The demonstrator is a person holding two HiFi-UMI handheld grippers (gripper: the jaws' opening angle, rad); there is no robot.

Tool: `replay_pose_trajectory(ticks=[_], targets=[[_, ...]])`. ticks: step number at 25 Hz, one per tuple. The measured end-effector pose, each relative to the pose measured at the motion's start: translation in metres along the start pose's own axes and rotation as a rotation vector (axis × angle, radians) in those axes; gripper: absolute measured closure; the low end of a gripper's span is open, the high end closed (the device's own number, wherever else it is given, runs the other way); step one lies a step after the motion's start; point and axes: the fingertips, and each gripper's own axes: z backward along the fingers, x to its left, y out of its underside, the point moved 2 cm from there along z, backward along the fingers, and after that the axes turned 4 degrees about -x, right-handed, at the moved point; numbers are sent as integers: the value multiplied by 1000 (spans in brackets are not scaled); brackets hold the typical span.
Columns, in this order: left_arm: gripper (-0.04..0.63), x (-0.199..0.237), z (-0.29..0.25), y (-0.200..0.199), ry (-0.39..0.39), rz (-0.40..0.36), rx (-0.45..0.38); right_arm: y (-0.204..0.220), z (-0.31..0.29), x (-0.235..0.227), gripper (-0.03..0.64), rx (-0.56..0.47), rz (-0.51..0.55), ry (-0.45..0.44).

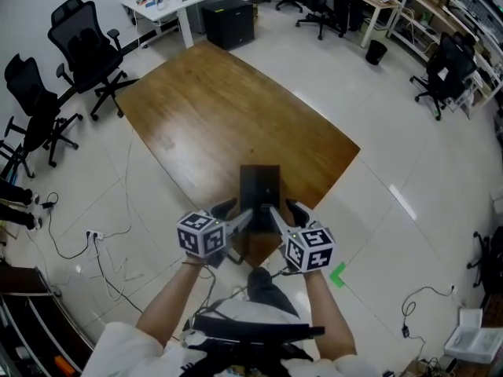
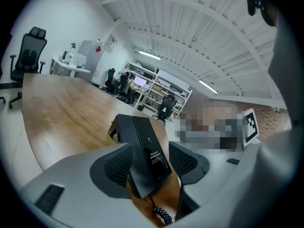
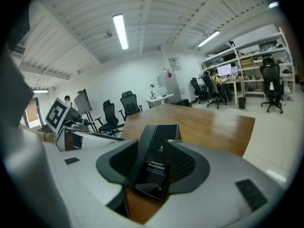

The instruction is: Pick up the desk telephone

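Observation:
The black desk telephone [image 1: 261,185] stands near the front edge of the brown wooden table [image 1: 220,108]. Both grippers meet at its near end. My left gripper [image 1: 234,213] stands open, and in the left gripper view the phone [image 2: 142,137] rises between its ribbed pads [image 2: 183,159], with a gap on the right side. A coiled cord [image 2: 161,214] hangs below the phone. My right gripper [image 1: 286,212] is open too; in the right gripper view the telephone [image 3: 159,156] lies between its jaws, and a gap shows on the left side. I see neither gripper pressing on the phone.
Black office chairs [image 1: 78,45] stand left of the table, with a white desk [image 1: 169,2] and a black cabinet [image 1: 229,20] behind it. Cables [image 1: 102,242] trail over the floor at the left. A green mark [image 1: 338,273] lies on the floor at the right.

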Motion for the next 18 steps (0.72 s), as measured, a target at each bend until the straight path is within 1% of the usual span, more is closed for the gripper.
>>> replay_pose_trajectory(ticks=[1, 4, 5, 6, 7, 10, 12, 13, 14, 15, 16, 18], targets=[[356, 5, -3, 3, 3, 24, 5, 5, -4, -5, 399, 17, -19, -9], [353, 20, -12, 10, 9, 88, 18, 17, -17, -19, 396, 58, -73, -41], [322, 24, -16, 14, 20, 111, 30, 21, -21, -22, 396, 71, -94, -57], [305, 28, -21, 18, 35, 136, 46, 25, -26, -25, 378, 86, -117, -77], [305, 31, -25, 21, 48, 158, 64, 29, -31, -27, 344, 103, -143, -100], [305, 41, -37, 32, 66, 193, 110, 37, -48, -33, 341, 143, -225, -164], [305, 41, -43, 37, 96, 218, 133, 41, -57, -38, 341, 158, -275, -199], [295, 39, -47, 39, 117, 233, 145, 42, -61, -40, 341, 166, -293, -218], [267, 38, -50, 41, 137, 248, 157, 42, -65, -41, 336, 174, -304, -241], [253, 36, -54, 43, 151, 260, 168, 41, -68, -42, 292, 180, -310, -264], [247, 36, -56, 45, 161, 271, 178, 40, -71, -42, 275, 186, -310, -283], [248, 37, -57, 48, 172, 296, 189, 43, -76, -45, 275, 204, -307, -299]])
